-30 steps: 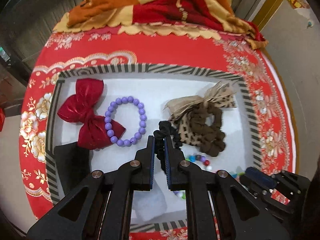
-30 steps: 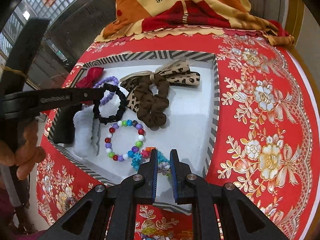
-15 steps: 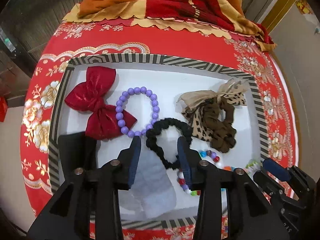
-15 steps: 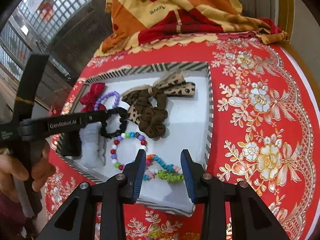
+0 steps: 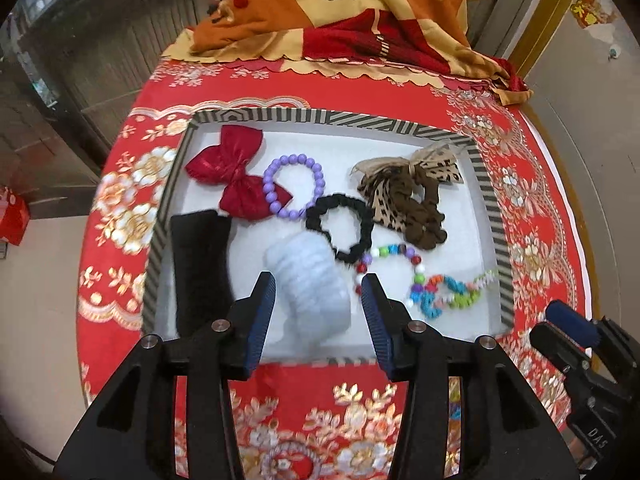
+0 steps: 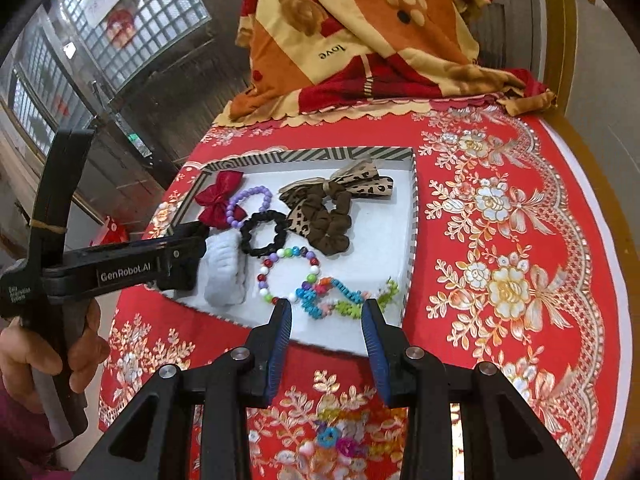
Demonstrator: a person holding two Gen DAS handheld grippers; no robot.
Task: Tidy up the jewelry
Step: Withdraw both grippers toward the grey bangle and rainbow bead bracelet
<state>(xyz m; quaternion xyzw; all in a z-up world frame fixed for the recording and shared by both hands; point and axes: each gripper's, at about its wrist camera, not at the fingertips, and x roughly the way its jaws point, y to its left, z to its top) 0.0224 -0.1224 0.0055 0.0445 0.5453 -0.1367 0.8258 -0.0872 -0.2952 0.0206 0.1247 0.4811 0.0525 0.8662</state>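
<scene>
A white tray with a striped rim point(image 5: 340, 117) point(image 6: 413, 216) lies on the red cloth. In it lie a red bow point(image 5: 236, 174), a purple bead bracelet point(image 5: 294, 186), a black scrunchie point(image 5: 340, 226) point(image 6: 264, 233), a brown leopard scrunchie point(image 5: 412, 200) point(image 6: 326, 208), a white scrunchie point(image 5: 310, 288), a black band point(image 5: 200, 264), a multicolour bead bracelet point(image 6: 288, 276) and a bright bead chain point(image 6: 340, 298). My left gripper point(image 5: 318, 300) is open and empty above the tray's near edge. My right gripper point(image 6: 326, 316) is open and empty just in front of the bead chain.
A folded orange and red blanket point(image 5: 352, 20) lies at the far end of the red flowered tablecloth point(image 6: 500, 260). The left gripper's body and the hand that holds it point(image 6: 60, 280) show at the left of the right wrist view.
The left gripper opened and let go of the black scrunchie, which now lies in the tray. The right gripper opened too. Both pulled back toward the near edge.
</scene>
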